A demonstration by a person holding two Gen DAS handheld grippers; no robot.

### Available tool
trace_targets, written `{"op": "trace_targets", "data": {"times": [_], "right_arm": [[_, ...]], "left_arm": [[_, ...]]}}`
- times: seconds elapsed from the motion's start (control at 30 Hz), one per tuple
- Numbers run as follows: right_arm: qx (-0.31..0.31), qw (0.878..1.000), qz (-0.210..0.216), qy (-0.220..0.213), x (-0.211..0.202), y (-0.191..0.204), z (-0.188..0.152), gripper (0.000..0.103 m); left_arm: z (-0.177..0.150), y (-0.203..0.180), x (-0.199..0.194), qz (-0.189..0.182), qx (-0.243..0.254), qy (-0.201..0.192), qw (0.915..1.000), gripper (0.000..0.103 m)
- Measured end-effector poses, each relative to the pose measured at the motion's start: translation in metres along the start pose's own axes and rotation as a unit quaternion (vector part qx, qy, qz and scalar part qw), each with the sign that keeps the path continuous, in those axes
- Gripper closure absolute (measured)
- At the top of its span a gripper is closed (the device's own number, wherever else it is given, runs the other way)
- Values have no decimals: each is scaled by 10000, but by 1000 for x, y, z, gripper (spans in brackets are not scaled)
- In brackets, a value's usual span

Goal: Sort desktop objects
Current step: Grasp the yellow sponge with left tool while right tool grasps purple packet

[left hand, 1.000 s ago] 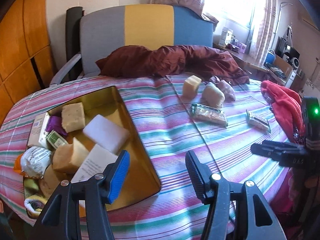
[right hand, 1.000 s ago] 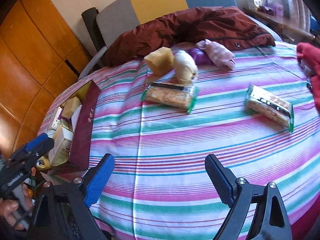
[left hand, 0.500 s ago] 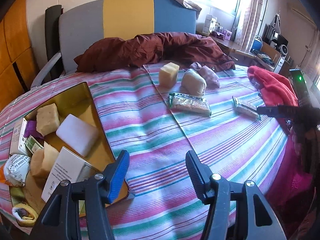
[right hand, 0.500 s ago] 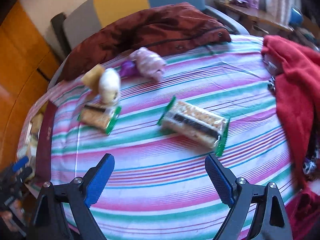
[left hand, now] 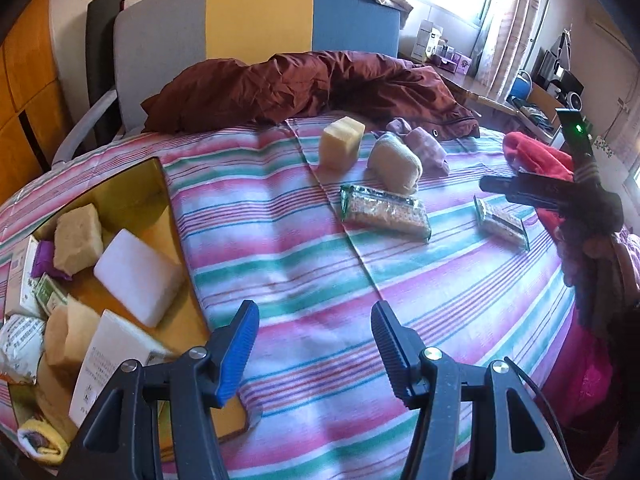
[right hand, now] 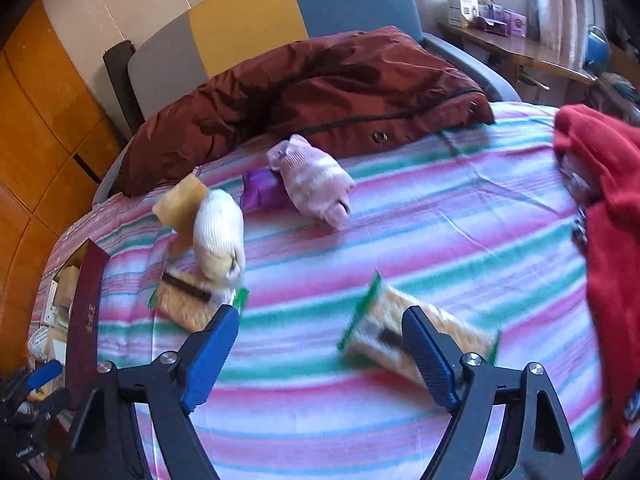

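jaws of the right gripper (right hand: 320, 354) had just been narrowing, released, one cracker pack (right hand: 416, 344) lying beyond and partly between them; left gripper (left hand: 316, 346) jaws released, tin (left hand: 132, 184) to their left.

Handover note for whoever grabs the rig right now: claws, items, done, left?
Left claw: open, empty, over bare cloth beside the gold box.
Right claw: open, has just been closing, nothing gripped; near cracker pack partly between its fingers.
Done: sponges, soap and cartons in the box.
Left on cloth: second cracker pack, yellow block, cream sock roll, pink sock roll, purple packet.
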State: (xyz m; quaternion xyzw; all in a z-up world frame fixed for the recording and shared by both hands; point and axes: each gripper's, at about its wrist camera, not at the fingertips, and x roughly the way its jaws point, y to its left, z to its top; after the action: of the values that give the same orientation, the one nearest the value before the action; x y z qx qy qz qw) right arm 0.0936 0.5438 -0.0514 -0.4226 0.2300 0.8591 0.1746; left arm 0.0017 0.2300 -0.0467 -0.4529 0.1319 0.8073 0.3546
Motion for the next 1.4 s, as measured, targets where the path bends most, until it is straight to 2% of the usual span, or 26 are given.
{"op": "trace_targets", "data": {"times": [0.13, 0.37, 0.47, 0.57, 0.63, 0.67, 0.8, 0.97, 1.03, 1.2, 1.3, 1.4], "right_arm": [[80, 9998, 89, -167, 16, 2, 27, 18], [-312, 9991, -148, -238, 43, 11, 62, 18], [-368, 9986, -215, -307, 48, 13, 72, 23], [-321, 9984, 424, -217, 50, 20, 78, 36], [-298, 9956, 889, -23, 57, 27, 79, 54], [-318, 9942, 1026, 63, 62, 31, 78, 56], [-95, 9930, 1143, 285, 86, 31, 78, 56], [239, 9942, 1025, 206, 105, 21, 88, 57], [260, 9936, 1072, 234, 110, 22, 93, 53], [-179, 9969, 746, 188, 120, 40, 102, 43], [-398, 9970, 606, 268, 131, 46, 106, 43], [-618, 9962, 517, 332, 141, 49, 107, 43]], "left_arm": [[17, -2, 10, -65, -42, 2, 10000, 43], [63, -5, 26, -33, -25, -151, 9999, 43], [85, -8, 34, 6, 34, -241, 9997, 43], [105, -8, 45, 85, 52, -301, 9995, 43], [115, -8, 52, 102, 36, -305, 9995, 43], [120, -8, 55, 114, 47, -342, 9993, 43], [135, -11, 67, 138, 109, -362, 9992, 43], [148, -15, 84, 118, 127, -336, 9993, 43], [152, -16, 94, 124, 170, -264, 9994, 43], [158, -21, 113, 63, 332, -151, 9993, 42], [161, -26, 125, 26, 557, -111, 9984, 39], [166, -30, 143, -111, 618, 118, 9980, 38]]}}
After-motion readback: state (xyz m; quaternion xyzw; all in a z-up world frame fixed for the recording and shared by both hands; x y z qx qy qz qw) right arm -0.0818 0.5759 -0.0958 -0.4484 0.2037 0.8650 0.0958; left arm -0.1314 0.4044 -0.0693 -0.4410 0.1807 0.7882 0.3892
